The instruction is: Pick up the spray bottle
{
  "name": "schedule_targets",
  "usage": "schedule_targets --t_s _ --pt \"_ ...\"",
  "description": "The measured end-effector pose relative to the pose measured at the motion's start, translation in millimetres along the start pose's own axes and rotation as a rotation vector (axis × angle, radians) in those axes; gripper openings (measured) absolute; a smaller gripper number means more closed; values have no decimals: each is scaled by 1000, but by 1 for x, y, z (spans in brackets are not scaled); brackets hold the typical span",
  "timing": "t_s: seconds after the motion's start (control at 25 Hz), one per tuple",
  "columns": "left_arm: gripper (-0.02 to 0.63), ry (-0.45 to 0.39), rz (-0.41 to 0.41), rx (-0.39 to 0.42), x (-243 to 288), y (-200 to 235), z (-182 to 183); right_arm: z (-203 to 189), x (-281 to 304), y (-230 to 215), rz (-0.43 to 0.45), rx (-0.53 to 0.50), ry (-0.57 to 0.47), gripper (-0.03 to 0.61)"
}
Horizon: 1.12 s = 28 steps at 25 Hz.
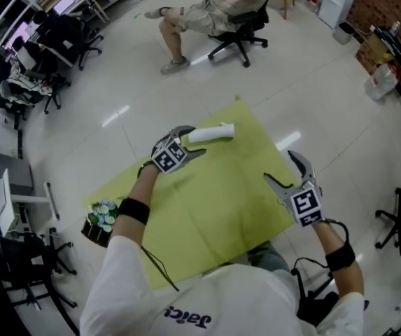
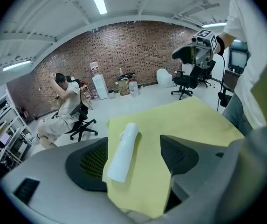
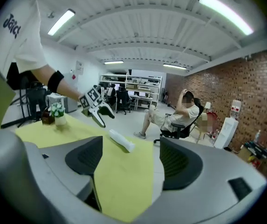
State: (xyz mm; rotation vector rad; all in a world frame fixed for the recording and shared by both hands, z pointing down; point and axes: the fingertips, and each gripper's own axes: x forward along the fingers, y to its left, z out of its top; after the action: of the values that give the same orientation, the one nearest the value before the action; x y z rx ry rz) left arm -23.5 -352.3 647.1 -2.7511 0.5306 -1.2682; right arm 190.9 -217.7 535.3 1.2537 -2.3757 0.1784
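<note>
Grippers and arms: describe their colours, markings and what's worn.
The left gripper and right gripper are grey with curved jaws and dark ribbed pads. Each carries a cube with black-and-white square markers. Each forearm wears a black wristband. The shirt is white and short-sleeved, with dark lettering. A thin black cable runs along the left arm.

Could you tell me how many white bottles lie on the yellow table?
1: a white cylindrical spray bottle lies on its side near the yellow table's far edge, ahead of the left gripper.
</note>
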Motion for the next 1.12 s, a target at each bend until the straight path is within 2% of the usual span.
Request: schedule_targets --t_s 0.2,0.36,0.48,0.56,0.84,1.0,1.12 --pt "356 31 -29 -2 47 8 -1 7 -10 0 20 82 -89 393" --pt "356 116 -62 33 86 10 -11 5 -19 -4 40 174 -151 393" --pt "396 190 -107 82 108 11 -23 5 -29 -2 136 299 -229 393" --pt "415 208 -148 87 119 10 -24 3 -38 -4 176 369 -276 393" --pt "416 307 -222 122 157 -3 -37 -18 -68 -12 120 369 -299 393" --pt "398 364 -239 127 169 -5 -43 -20 -84 -22 111 468 -397 393" --pt "358 360 -276 104 167 -14 -39 -19 -98 -23 118 533 -474 393"
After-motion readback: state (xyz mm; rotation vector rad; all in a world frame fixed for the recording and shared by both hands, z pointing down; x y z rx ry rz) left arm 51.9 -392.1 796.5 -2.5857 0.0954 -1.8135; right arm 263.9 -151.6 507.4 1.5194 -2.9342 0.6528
